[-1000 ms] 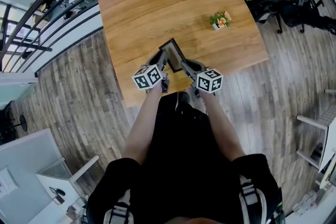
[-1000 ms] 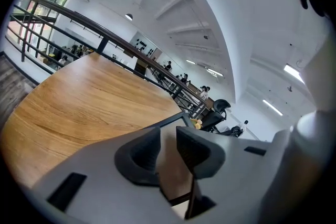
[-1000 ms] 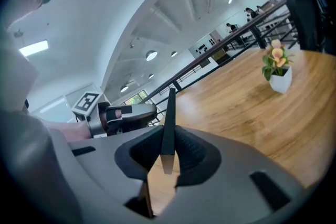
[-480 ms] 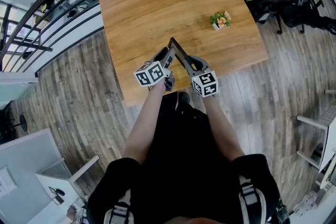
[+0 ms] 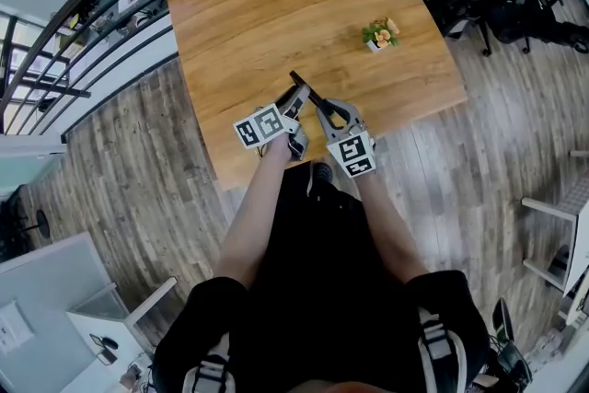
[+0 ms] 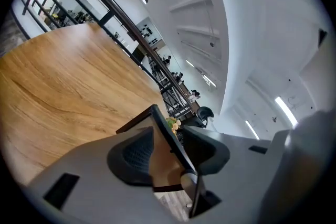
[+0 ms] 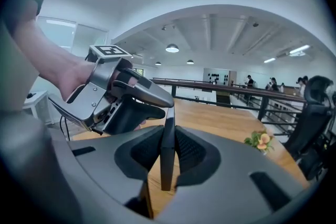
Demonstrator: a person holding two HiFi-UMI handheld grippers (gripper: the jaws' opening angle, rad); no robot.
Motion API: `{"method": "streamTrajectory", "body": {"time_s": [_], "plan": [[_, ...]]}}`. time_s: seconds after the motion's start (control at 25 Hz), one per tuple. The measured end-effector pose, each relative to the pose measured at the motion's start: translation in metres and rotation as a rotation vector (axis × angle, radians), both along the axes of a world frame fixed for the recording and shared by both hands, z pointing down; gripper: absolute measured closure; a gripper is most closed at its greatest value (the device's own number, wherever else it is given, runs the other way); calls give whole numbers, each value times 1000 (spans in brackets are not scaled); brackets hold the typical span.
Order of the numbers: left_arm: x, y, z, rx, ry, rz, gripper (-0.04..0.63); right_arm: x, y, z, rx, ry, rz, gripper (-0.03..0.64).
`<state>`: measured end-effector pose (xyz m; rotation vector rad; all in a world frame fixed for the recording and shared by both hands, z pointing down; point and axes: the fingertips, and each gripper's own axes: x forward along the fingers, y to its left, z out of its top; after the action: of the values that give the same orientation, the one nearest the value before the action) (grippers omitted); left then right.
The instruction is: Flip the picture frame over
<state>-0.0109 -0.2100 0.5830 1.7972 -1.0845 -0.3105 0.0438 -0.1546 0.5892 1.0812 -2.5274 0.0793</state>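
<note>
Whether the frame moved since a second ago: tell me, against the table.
Yes. The frame, lying nearly flat over the table before, has tipped up to stand on edge.

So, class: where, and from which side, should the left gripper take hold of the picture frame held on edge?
Probably its thin upper rim, from the person's left. The picture frame stands on edge, the right gripper pinching its near rim, and the left gripper's open jaws straddle the rim there.

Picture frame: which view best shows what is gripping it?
Right gripper view: its jaws pinch the picture frame edge-on. The left gripper view shows it loose between wider jaws; the head view, only a thin dark edge.
</note>
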Motion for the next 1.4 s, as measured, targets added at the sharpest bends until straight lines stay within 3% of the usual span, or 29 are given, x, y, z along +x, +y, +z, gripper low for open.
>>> {"method": "streamTrajectory", "body": {"time_s": [0.2,0.36,0.52,0.96,1.12,1.4], "plan": [[-2,-4,8,-52,48,1,419,-4,3,-7,70,48,-30,541],[-7,-8,11,-94,128,-19,419,-6,9,-6,138,133,-51,541],[-14,-12,12,-108,106,-30,420,-12,12,-5,213,219,-92,541],[-14,-7,28,-209,163,-20,433,-17,22,5,488,582,-194,541],[-17,-8,26,-212,218,-54,457,-19,21,7,496,595,-186,539],[-17,-10,10,-132,252,-47,486,-25,27,9,455,538,-213,500]]}}
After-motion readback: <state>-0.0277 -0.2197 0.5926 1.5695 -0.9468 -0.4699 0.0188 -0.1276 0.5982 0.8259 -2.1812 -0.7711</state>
